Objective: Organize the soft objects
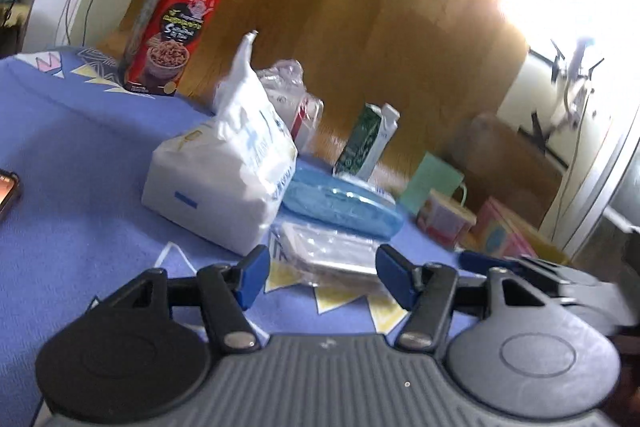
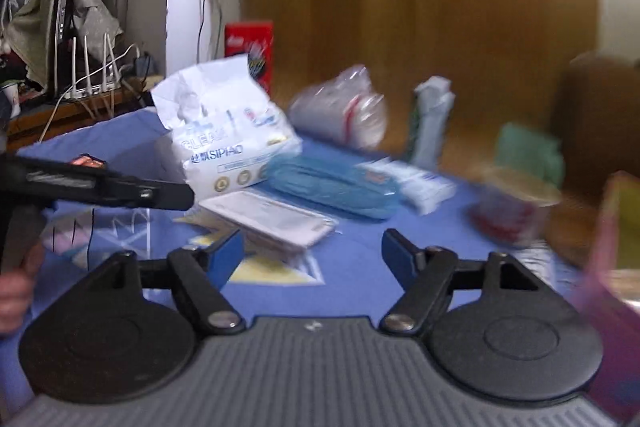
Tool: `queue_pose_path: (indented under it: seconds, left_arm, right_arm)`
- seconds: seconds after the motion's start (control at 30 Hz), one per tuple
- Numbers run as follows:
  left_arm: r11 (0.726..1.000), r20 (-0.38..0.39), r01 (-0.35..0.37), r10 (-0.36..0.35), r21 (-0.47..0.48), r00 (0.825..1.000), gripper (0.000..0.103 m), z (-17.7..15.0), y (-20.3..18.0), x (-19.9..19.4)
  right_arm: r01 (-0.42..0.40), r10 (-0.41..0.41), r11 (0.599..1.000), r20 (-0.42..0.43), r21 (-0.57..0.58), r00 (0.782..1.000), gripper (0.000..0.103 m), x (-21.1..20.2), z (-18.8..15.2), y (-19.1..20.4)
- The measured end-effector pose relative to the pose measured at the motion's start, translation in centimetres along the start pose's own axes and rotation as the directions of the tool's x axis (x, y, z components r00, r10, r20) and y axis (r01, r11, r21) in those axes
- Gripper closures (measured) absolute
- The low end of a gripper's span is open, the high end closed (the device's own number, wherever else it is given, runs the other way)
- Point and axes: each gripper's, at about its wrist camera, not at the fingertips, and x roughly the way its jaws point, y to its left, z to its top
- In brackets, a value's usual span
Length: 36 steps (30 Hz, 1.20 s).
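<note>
A white tissue pack (image 1: 224, 175) lies on the blue bed sheet (image 1: 80, 155); it also shows in the right wrist view (image 2: 224, 139). Beside it lie a blue cloth pack (image 1: 340, 203) (image 2: 332, 187), a flat clear-wrapped white pack (image 1: 332, 255) (image 2: 268, 219), a small white pack (image 2: 416, 179) and a clear plastic bag (image 1: 288, 83) (image 2: 340, 111). My left gripper (image 1: 320, 275) is open and empty, just short of the flat pack. My right gripper (image 2: 312, 259) is open and empty, near the flat pack. The left gripper's body (image 2: 100, 183) shows at the right view's left.
A red snack box (image 1: 172, 31) (image 2: 252, 47) and a green-white carton (image 1: 364, 139) (image 2: 432, 123) stand by the wooden headboard (image 1: 360, 7). A cup (image 2: 516, 207), a green bag (image 1: 432, 183) and pink boxes (image 1: 504, 231) sit at right. A phone (image 1: 6, 191) lies at left.
</note>
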Motion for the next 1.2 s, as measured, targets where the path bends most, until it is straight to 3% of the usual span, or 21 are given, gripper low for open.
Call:
queue_pose_path:
  seconds: [0.23, 0.33, 0.37, 0.43, 0.5, 0.53, 0.6, 0.67, 0.73, 0.8, 0.9, 0.97, 1.0, 1.1, 1.17, 1.2]
  left_arm:
    - [0.997, 0.01, 0.064, -0.064, -0.037, 0.998, 0.043, -0.2, 0.6, -0.4]
    - [0.997, 0.014, 0.07, -0.07, -0.045, 0.997, 0.043, -0.1, 0.8, -0.3]
    - [0.996, 0.019, 0.07, -0.07, -0.047, 0.997, 0.041, -0.2, 0.8, -0.4]
    - [0.996, 0.031, 0.068, -0.066, -0.05, 0.997, 0.036, -0.2, 0.9, -0.6]
    - [0.997, 0.035, 0.066, -0.064, -0.051, 0.997, 0.035, -0.2, 1.0, -0.6]
    - [0.997, 0.035, 0.066, -0.065, -0.05, 0.997, 0.035, -0.1, 1.0, -0.5]
    - [0.997, 0.036, 0.066, -0.064, -0.048, 0.997, 0.035, -0.2, 0.9, -0.6]
    - [0.997, 0.039, 0.07, -0.068, -0.046, 0.997, 0.035, -0.2, 0.8, -0.8]
    - [0.996, 0.028, 0.074, -0.073, -0.044, 0.997, 0.035, -0.2, 0.7, -0.7]
    - [0.995, -0.005, 0.093, -0.093, -0.041, 0.996, 0.035, -0.2, 0.4, -0.4]
    - [0.989, -0.069, 0.147, -0.148, -0.021, 0.987, 0.035, -0.3, -0.8, 0.4]
    - [0.98, -0.114, 0.196, -0.198, -0.025, 0.974, 0.035, -0.6, -1.8, 1.1]
    - [0.975, -0.147, 0.22, -0.221, -0.023, 0.964, 0.035, -0.8, -2.7, 1.7]
    - [0.958, -0.235, 0.287, -0.282, -0.012, 0.93, 0.034, -1.6, -5.5, 3.2]
    - [0.947, -0.316, 0.321, -0.308, -0.011, 0.897, 0.032, -2.2, -7.3, 4.4]
    - [0.942, -0.355, 0.336, -0.32, -0.017, 0.879, 0.032, -2.5, -8.2, 4.9]
  right_arm:
    - [-0.033, 0.021, 0.966, -0.048, -0.255, 0.999, 0.027, 2.6, 0.3, 4.0]
    - [-0.014, -0.011, 0.941, -0.073, -0.337, 0.997, 0.029, 3.6, 0.2, 5.4]
    - [-0.001, -0.032, 0.932, -0.086, -0.362, 0.996, 0.034, 4.2, 0.1, 5.6]
    - [0.024, -0.072, 0.905, -0.097, -0.425, 0.993, 0.065, 4.8, -0.3, 5.9]
    - [0.044, -0.09, 0.896, -0.084, -0.443, 0.992, 0.085, 4.6, -0.2, 6.0]
    - [0.06, -0.1, 0.898, -0.07, -0.436, 0.992, 0.088, 4.2, 0.1, 5.9]
    - [0.057, -0.081, 0.93, -0.051, -0.362, 0.995, 0.089, 2.9, 0.5, 5.0]
    - [0.033, -0.044, 0.978, -0.051, -0.205, 0.998, 0.09, 1.1, 0.9, 3.2]
    - [-0.033, 0.033, 0.999, -0.046, 0.008, 0.998, 0.091, -1.2, 1.0, 1.1]
    - [-0.134, 0.142, 0.96, -0.015, 0.246, 0.99, 0.092, -3.9, 0.2, -1.4]
    - [-0.188, 0.205, 0.844, 0.022, 0.502, 0.979, 0.095, -7.4, -3.1, -4.6]
    - [-0.169, 0.183, 0.771, 0.041, 0.614, 0.982, 0.096, -9.5, -5.7, -6.6]
    - [-0.13, 0.139, 0.756, 0.037, 0.642, 0.99, 0.095, -10.6, -6.8, -7.2]
    - [0.082, -0.089, 0.771, -0.02, 0.632, 0.996, 0.086, -13.5, -8.8, -8.0]
    - [0.11, -0.134, 0.781, -0.008, 0.615, 0.991, 0.067, -15.2, -9.7, -7.7]
    - [0.103, -0.136, 0.79, 0.008, 0.605, 0.991, 0.051, -15.8, -9.9, -7.3]
